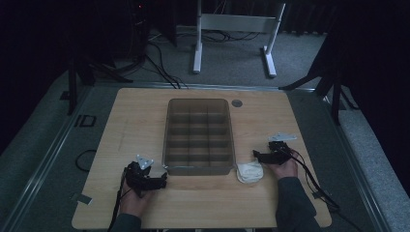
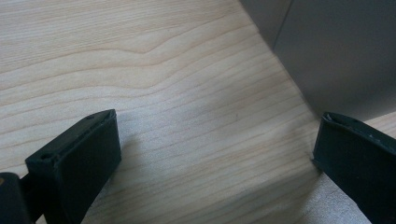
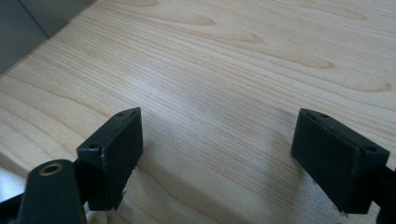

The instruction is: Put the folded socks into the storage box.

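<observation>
1. Two black two-jaw grippers rest low over the pale wooden table point(image 1: 290, 116), one in each of the person's hands, on either side of the near end of a grey translucent plastic organiser box point(image 1: 198, 137) with a grid of compartments.
2. The left gripper point(image 1: 162, 181) sits just off the box's near left corner, pointing toward it. In the left gripper view its jaws stand wide apart with bare wood grain between them, gripping nothing, and the box's grey wall point(image 2: 336, 51) rises just beyond the right jaw.
3. The right gripper point(image 1: 255, 155) lies just beyond the box's near right corner, tips turned toward the box. In the right gripper view its jaws are also spread wide and empty over bare wood.
4. A crumpled white cloth point(image 1: 249, 172) lies on the table just beside the box's near right corner, just under and in front of the right gripper; whether they touch I cannot tell.
5. The box's compartments look empty from above.
6. A small round grey disc point(image 1: 236, 103) lies in the tabletop just past the box's far right corner.
7. Farther off, a white metal table frame point(image 1: 237, 36) stands on the grey floor beyond the box.
</observation>
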`<move>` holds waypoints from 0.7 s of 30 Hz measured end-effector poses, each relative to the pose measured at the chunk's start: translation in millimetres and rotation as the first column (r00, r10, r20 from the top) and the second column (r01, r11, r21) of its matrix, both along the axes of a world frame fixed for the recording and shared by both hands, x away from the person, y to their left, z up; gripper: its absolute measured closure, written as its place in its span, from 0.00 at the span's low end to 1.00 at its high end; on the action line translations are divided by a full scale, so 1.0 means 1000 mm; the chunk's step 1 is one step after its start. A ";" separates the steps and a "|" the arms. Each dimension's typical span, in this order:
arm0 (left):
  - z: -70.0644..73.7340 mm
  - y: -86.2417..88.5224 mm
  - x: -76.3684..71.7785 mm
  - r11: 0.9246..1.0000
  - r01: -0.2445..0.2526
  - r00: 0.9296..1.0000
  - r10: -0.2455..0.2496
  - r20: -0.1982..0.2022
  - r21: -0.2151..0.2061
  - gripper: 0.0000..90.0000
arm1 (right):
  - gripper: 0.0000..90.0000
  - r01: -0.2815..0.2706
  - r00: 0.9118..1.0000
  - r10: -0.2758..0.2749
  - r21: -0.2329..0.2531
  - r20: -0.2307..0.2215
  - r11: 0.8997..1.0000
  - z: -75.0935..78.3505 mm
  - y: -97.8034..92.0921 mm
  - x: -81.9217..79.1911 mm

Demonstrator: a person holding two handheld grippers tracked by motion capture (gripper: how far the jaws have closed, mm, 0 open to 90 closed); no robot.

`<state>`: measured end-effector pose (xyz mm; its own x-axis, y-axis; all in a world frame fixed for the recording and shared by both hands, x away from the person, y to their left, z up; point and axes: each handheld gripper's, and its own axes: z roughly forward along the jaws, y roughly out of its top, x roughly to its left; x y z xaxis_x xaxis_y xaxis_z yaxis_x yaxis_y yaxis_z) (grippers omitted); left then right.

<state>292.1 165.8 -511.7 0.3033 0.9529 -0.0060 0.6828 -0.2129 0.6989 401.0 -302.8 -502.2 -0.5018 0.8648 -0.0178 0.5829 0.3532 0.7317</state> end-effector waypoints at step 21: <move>0.000 0.000 0.000 1.000 0.001 1.000 -0.001 0.000 -0.002 0.01 | 0.46 0.022 0.999 -0.023 -0.037 -0.030 0.999 0.010 -0.001 0.000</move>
<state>292.3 165.5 -511.8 0.3045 0.9525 -0.0074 0.6822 -0.2126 0.6996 400.9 -303.7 -491.8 -0.4829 0.8750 -0.0343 0.6128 0.3657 0.7005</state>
